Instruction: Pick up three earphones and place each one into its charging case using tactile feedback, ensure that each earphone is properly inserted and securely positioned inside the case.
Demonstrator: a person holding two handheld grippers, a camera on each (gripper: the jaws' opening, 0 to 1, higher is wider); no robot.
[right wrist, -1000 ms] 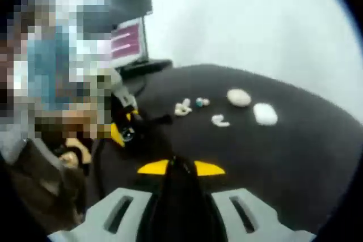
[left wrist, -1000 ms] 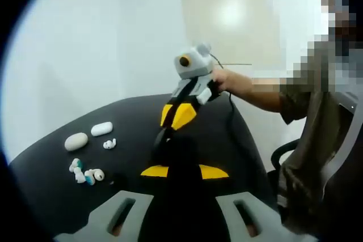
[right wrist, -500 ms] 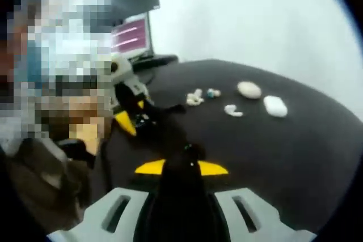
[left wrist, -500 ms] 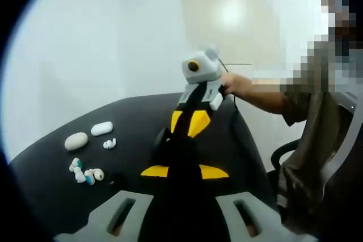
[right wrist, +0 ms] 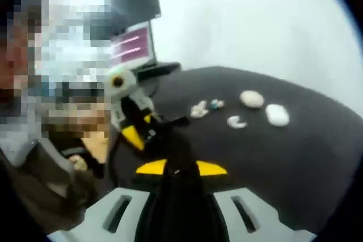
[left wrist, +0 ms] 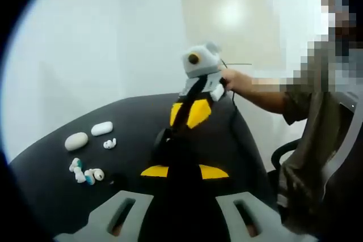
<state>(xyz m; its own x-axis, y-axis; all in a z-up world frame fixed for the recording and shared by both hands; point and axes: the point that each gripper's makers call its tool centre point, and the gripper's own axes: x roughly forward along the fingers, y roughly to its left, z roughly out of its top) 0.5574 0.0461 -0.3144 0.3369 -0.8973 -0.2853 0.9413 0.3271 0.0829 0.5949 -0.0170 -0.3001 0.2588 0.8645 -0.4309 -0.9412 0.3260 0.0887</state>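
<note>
No earphone had been seated yet. On the dark surface [left wrist: 51, 179], two closed white cases [left wrist: 88, 135] lay side by side, one loose white earphone [left wrist: 109, 144] just beside them, and a small cluster of earphones [left wrist: 85, 172] nearer the camera. Both claws were raised above the surface, well apart from the items; the left claw [left wrist: 184, 169] and right claw [right wrist: 178, 165] had jaws closed together, gripping nothing. All three insertions remained.

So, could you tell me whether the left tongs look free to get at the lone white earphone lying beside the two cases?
Probably yes. In the left gripper view, the earphone lies apart from both cases on bare black table; the left tongs look shut, and the right tongs hover off to the side.
</note>
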